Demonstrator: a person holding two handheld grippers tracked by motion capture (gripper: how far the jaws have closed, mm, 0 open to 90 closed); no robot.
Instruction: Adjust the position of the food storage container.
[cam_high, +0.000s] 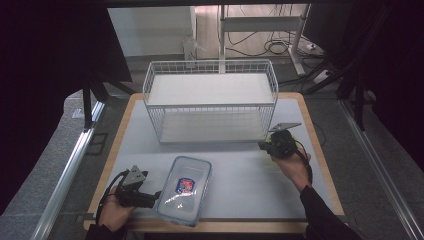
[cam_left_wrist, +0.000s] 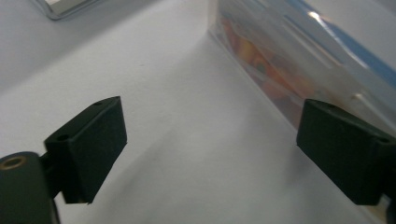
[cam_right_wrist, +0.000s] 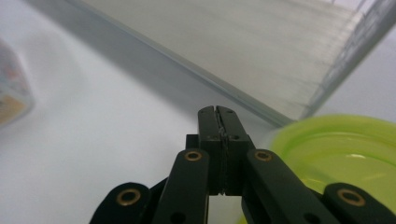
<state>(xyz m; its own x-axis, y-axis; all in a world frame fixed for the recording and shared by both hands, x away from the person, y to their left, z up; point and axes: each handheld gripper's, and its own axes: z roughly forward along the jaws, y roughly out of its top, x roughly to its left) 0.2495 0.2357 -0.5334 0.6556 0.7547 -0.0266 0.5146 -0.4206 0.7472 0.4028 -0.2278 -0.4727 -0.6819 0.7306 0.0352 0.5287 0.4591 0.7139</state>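
Observation:
A clear plastic box with a blue-edged lid and a red-and-blue label lies at the table's near left. My left gripper is at its left side, open. In the left gripper view the jaws stand wide apart over bare table, and the right jaw sits against the box wall. My right gripper hovers by the front right corner of the white wire rack. Its jaws are pressed together with nothing visible between them. A lime-green round plastic thing lies just beside and below them.
The two-level wire rack stands at the middle back of the white table top. Wooden table edges run along the left, right and near sides. Cables and stands lie on the floor beyond the table.

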